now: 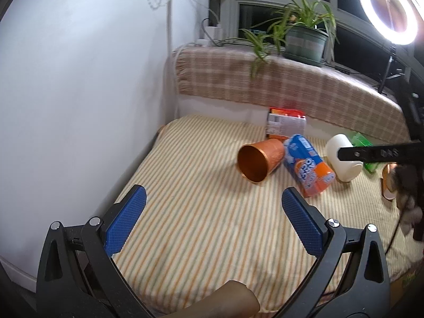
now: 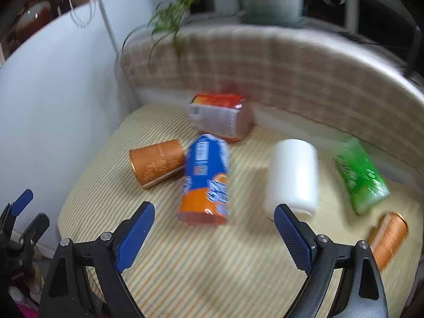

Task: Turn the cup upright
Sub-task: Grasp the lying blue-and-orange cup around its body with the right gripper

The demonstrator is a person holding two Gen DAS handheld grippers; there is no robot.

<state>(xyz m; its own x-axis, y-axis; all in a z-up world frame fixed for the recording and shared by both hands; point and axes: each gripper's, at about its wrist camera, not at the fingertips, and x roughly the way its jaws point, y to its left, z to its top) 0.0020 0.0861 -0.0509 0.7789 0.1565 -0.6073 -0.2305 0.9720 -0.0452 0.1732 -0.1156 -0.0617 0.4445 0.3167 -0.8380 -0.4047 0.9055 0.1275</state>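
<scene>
The copper cup (image 1: 258,160) lies on its side, touching the blue-orange snack bag (image 1: 308,168). It looks light, stiff and slick, so gripping across the rim seems best. Left gripper (image 1: 212,220) and right gripper (image 2: 214,234) both gape, empty.

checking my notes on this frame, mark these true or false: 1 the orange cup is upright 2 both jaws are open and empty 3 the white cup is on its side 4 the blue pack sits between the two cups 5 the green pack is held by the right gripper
1. The orange cup is upright: false. It lies on its side, mouth toward the left wrist camera.
2. Left gripper and right gripper have open, empty jaws: true.
3. The white cup is on its side: true.
4. The blue pack sits between the two cups: true.
5. The green pack is held: false. It lies on the striped mat.
</scene>
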